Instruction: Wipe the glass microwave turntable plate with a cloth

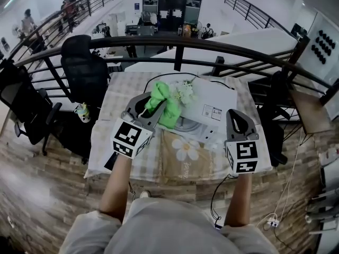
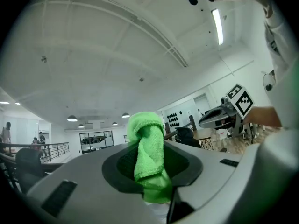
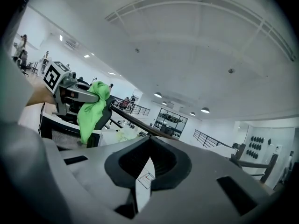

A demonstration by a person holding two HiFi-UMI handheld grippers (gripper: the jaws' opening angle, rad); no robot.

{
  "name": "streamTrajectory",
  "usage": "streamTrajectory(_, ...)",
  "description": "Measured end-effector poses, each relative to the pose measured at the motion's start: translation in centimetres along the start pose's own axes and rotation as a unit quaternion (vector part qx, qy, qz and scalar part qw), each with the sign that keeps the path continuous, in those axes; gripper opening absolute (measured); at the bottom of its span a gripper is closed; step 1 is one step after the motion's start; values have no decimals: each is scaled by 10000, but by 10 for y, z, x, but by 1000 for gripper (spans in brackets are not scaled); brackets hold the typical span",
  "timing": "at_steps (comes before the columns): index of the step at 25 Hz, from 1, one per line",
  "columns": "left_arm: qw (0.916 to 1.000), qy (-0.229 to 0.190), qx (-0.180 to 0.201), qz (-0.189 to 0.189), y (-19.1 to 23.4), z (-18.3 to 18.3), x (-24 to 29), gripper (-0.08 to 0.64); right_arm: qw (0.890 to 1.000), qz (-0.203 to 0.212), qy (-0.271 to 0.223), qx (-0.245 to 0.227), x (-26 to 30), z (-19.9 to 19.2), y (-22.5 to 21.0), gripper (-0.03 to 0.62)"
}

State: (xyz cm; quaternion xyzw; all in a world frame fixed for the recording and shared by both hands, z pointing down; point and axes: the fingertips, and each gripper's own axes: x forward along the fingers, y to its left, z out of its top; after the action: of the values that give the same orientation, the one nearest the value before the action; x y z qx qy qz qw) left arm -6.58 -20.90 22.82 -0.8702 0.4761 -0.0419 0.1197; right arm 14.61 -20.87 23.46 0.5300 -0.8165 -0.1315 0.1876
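**Cloth hangs almost over the plate, left claw the nearer one**

The left claw (image 1: 147, 110) is clamped on a green cloth (image 1: 163, 106). Its own view shows the fabric bunched between the jaws, a rolled end sticking out past the tips. The right claw (image 1: 236, 115) has its jaws drawn together with only a sliver between them and nothing held. Both are raised above the checked surface (image 1: 119, 97), where a white microwave (image 1: 214, 102) sits past a daisy placemat (image 1: 185, 152).

At the microwave's near left edge, just under the loose end of the cloth, there's a rounded, glassy shape I take to be the turntable plate (image 1: 186, 127). The cloth covers part of it, so I can't say whether it lies flat or leans, or what it rests on.

From the left claw the plate lies slightly forward, to its right and below, so bringing the cloth onto it looks like a short drop. The right claw is further off to the right and closer to the person, placed well to steady the rim if needed
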Motion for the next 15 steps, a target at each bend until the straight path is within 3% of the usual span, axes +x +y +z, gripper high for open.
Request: streamTrajectory(15,9995,93,281,-77,-1,6,3,120,9997,55,46,-244,11,8,7,12)
